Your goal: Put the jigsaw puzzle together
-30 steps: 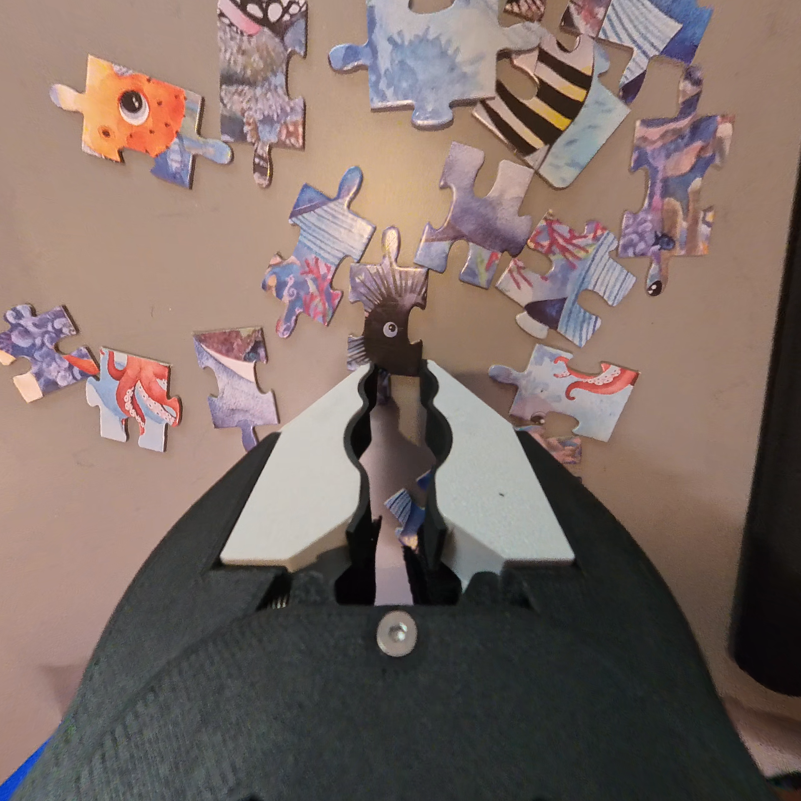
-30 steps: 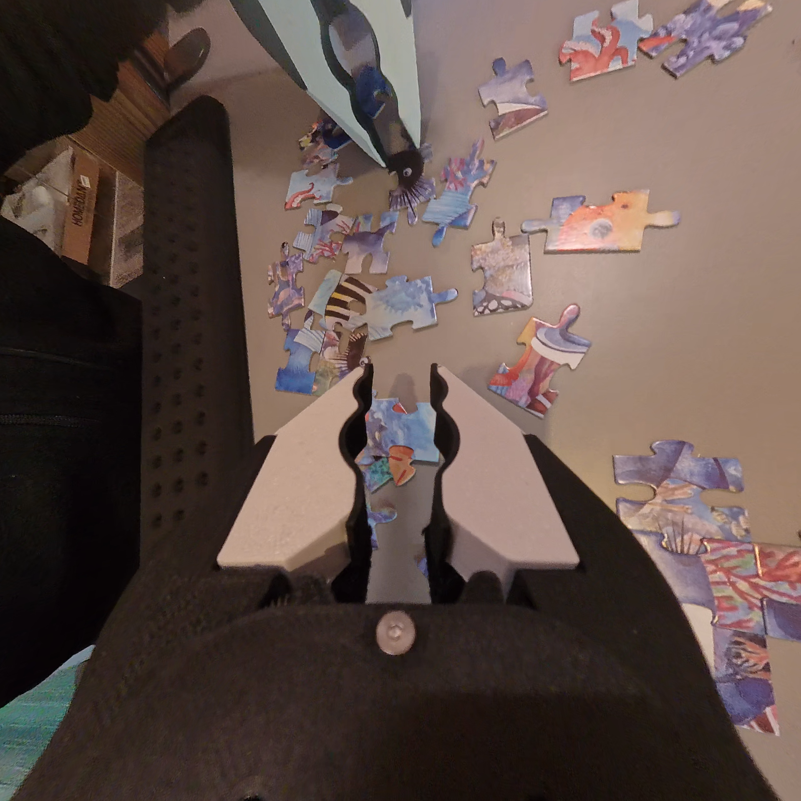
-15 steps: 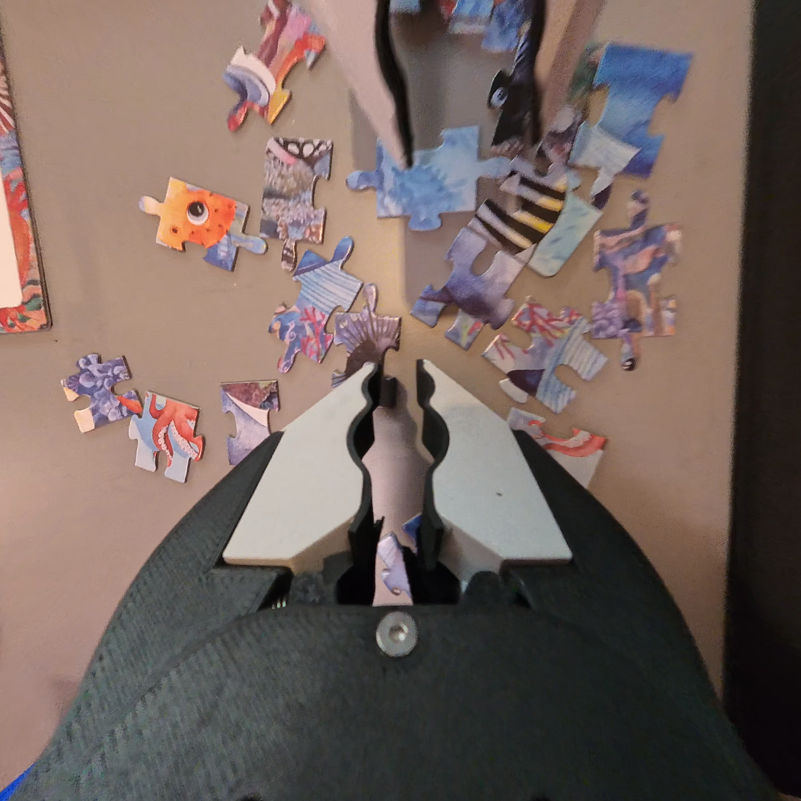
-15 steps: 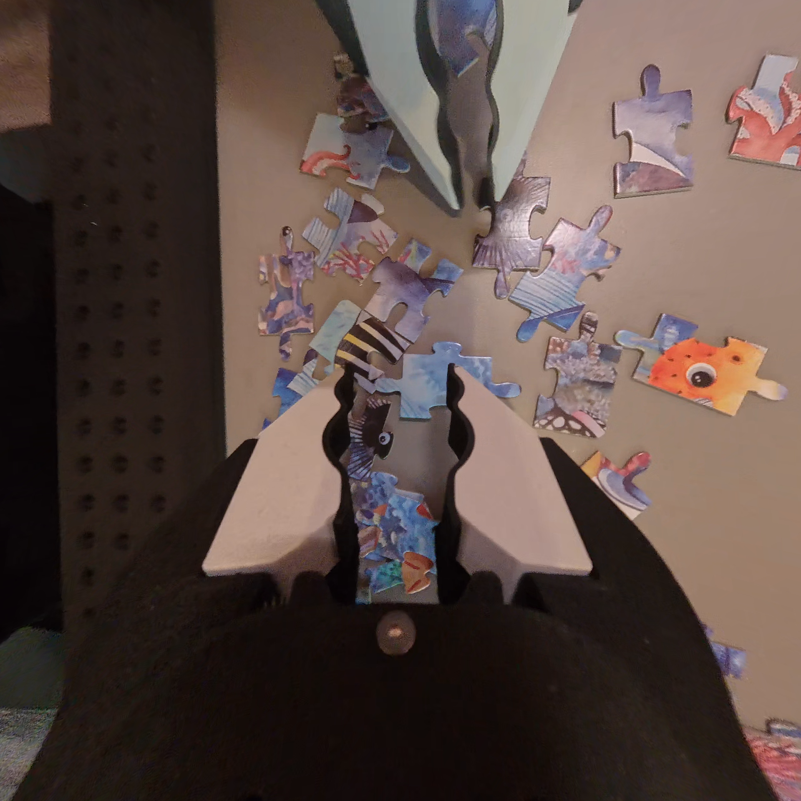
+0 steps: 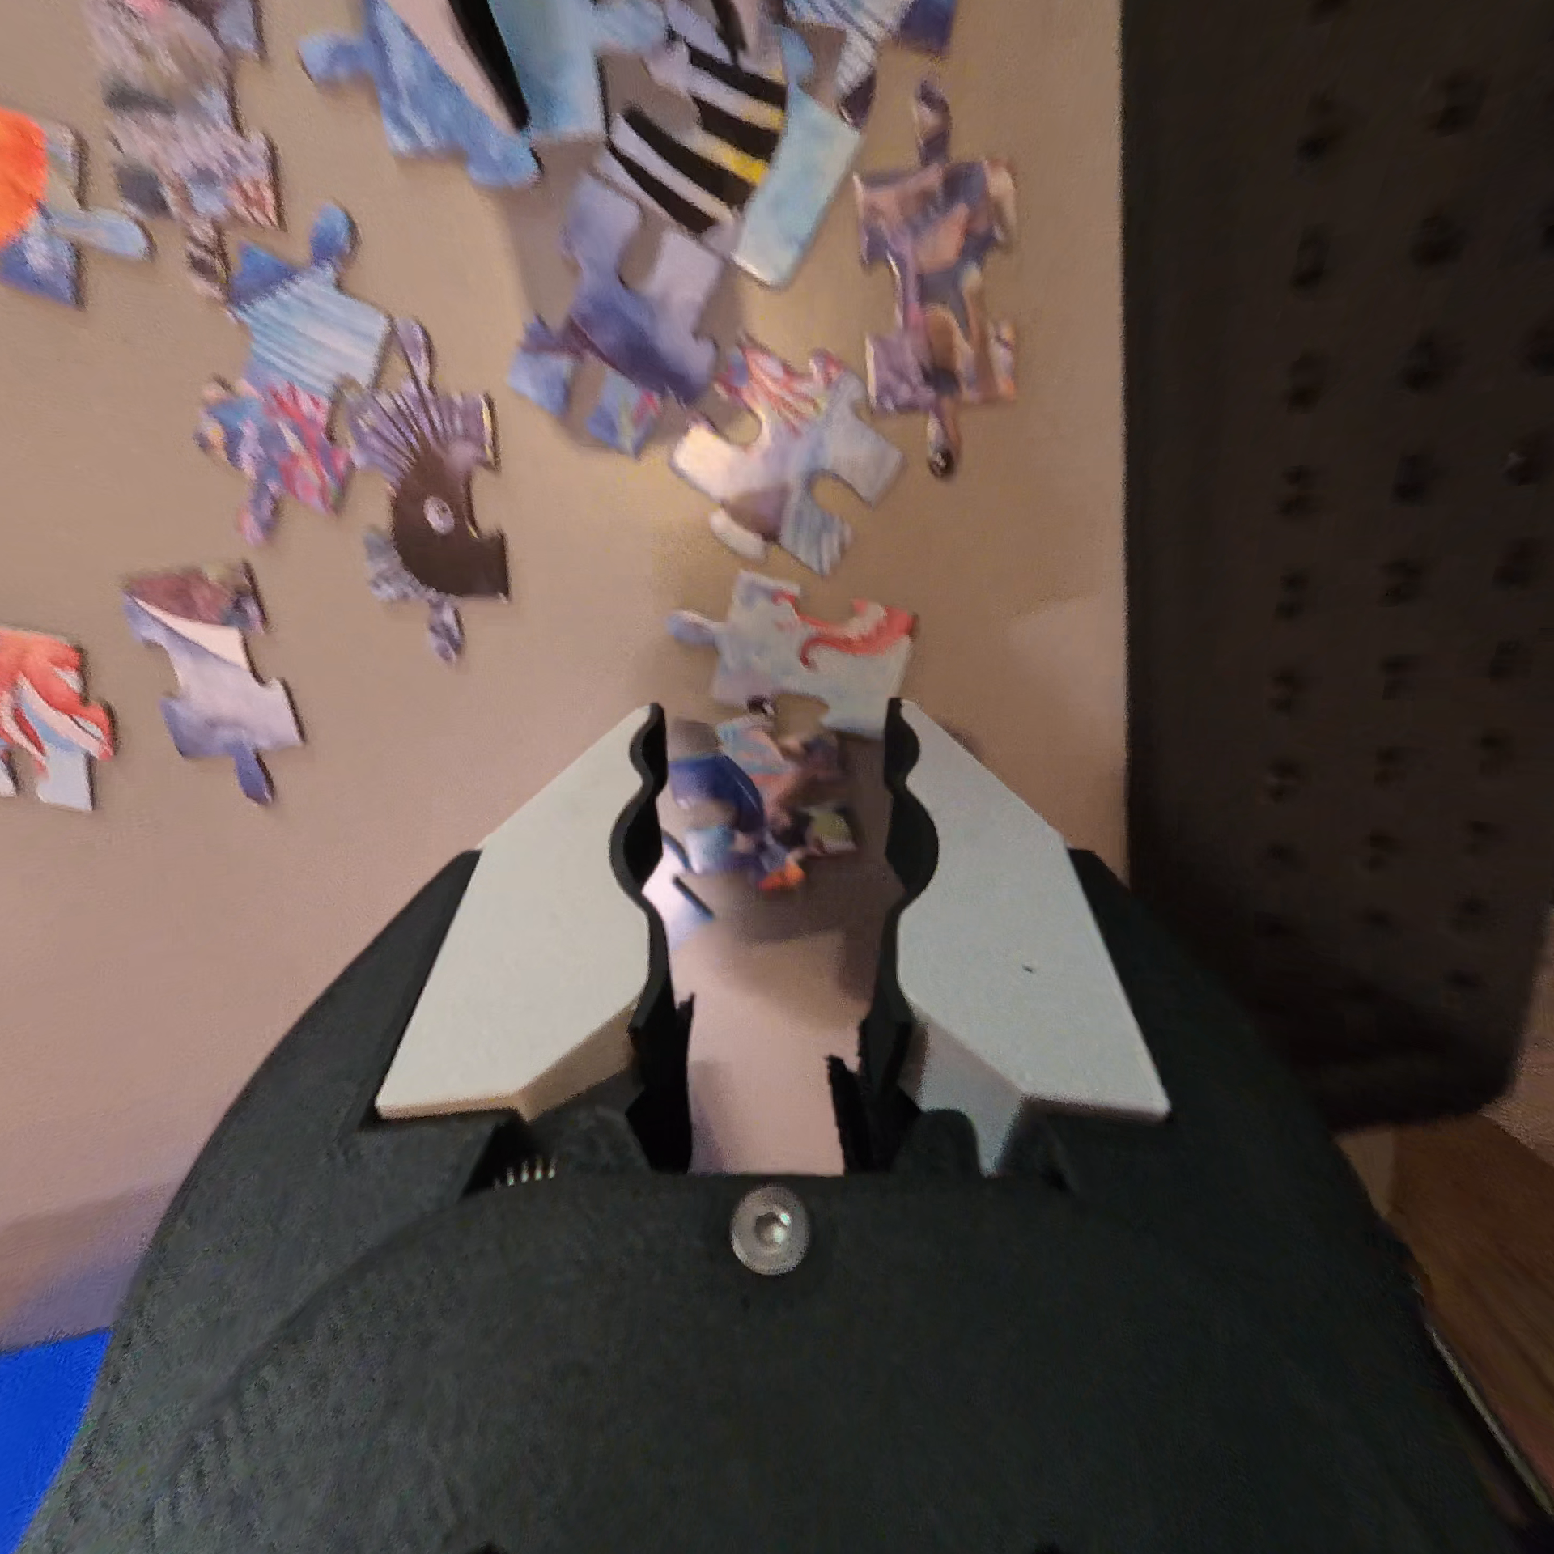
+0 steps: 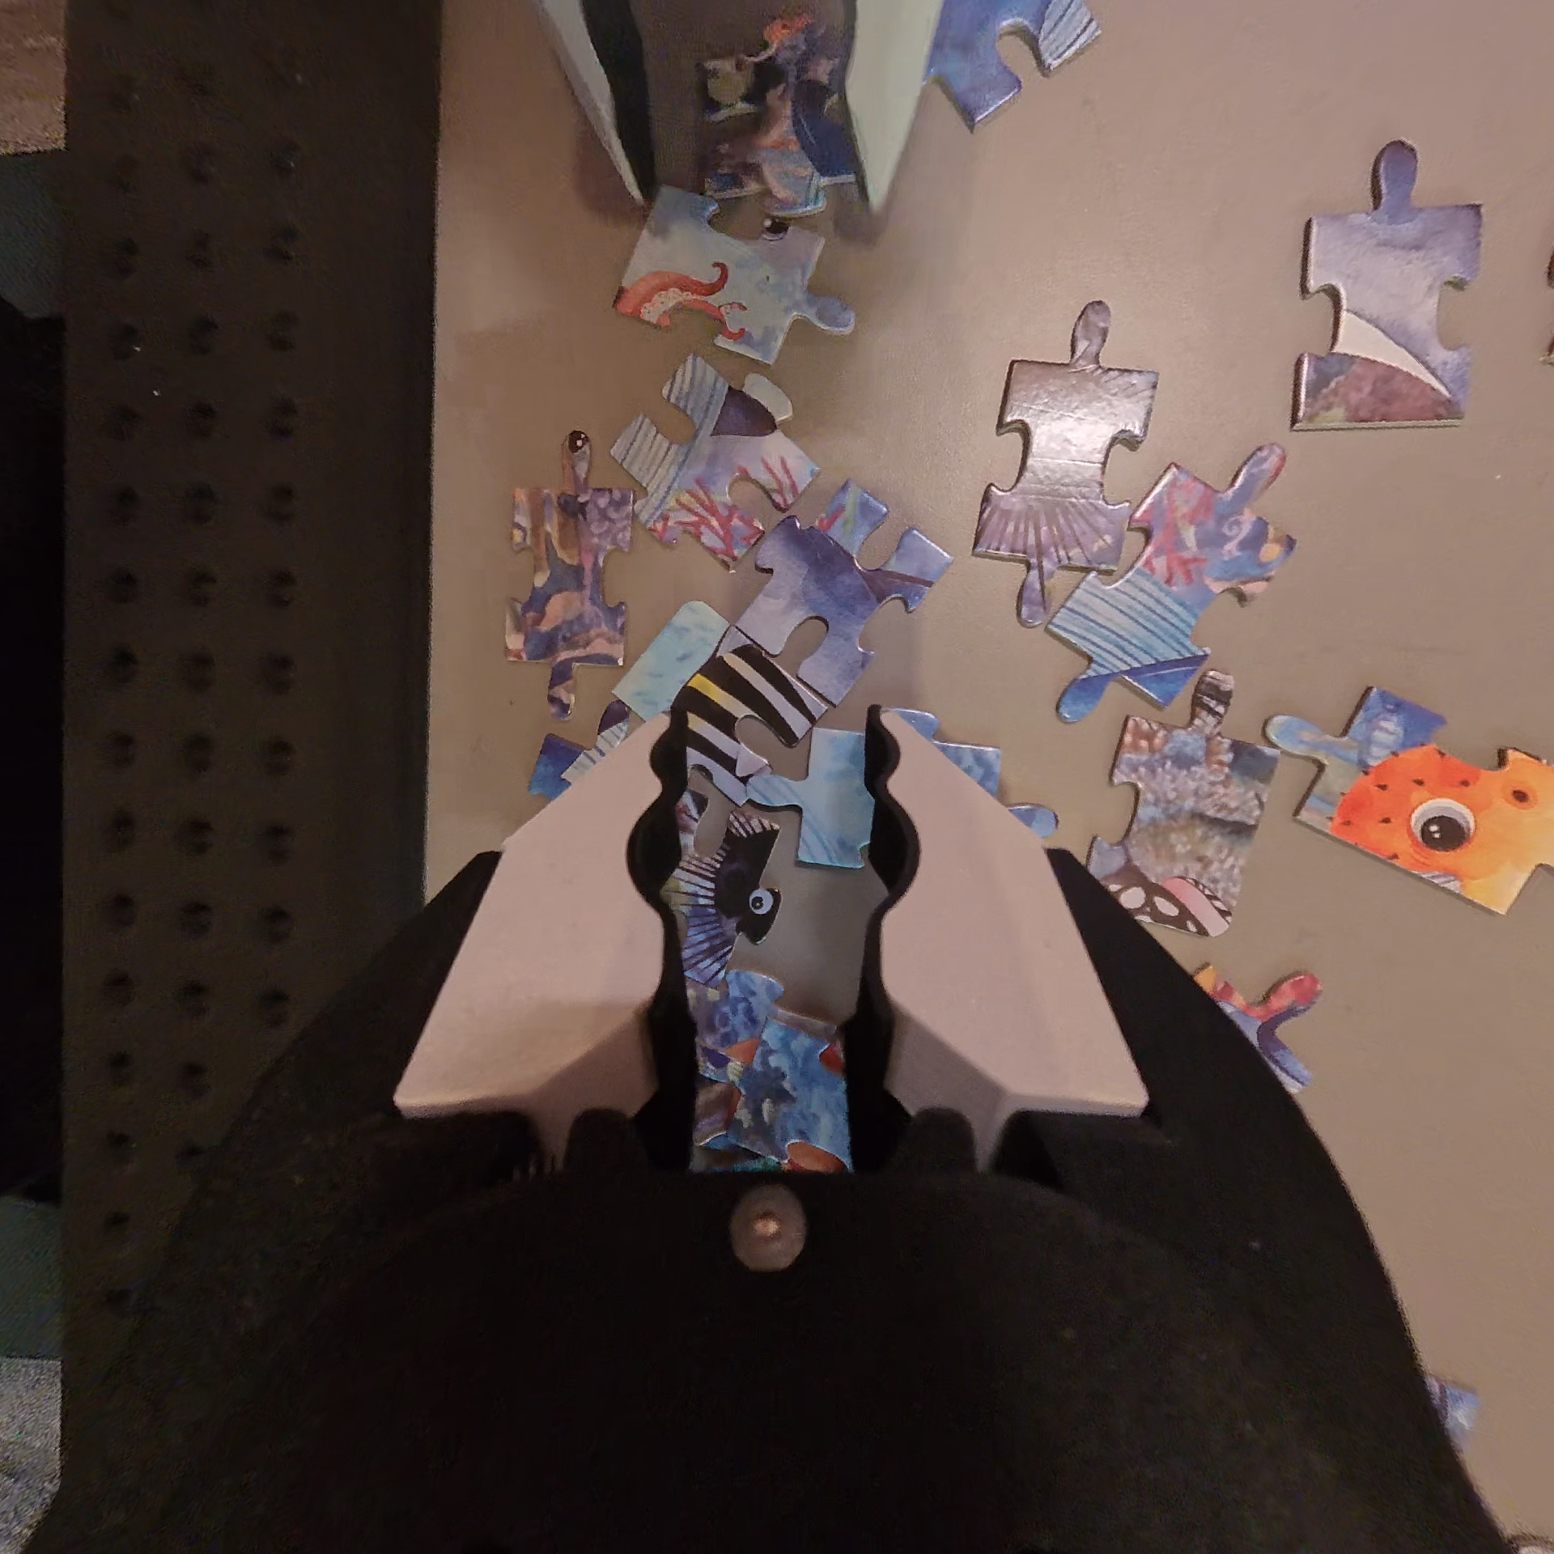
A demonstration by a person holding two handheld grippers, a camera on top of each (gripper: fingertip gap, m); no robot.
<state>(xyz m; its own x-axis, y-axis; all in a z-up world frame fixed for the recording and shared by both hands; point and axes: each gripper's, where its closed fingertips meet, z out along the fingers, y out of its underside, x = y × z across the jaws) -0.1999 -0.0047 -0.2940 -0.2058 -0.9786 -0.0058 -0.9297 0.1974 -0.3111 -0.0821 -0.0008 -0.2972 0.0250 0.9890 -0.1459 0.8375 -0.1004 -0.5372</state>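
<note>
No readable text, labels or numbers on any puzzle piece (image 6: pixel 1072 488)

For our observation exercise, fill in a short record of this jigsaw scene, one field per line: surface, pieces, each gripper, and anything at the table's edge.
surface: tan table, pieces lying loose and face up
left gripper: open, empty, over a blue multicoloured piece
right gripper: open, empty, above the black fish piece
notable pieces: orange fish piece; striped fish piece; tentacle piece
assembly: none of these pieces joined
edge: dark perforated panel beside the table
</note>
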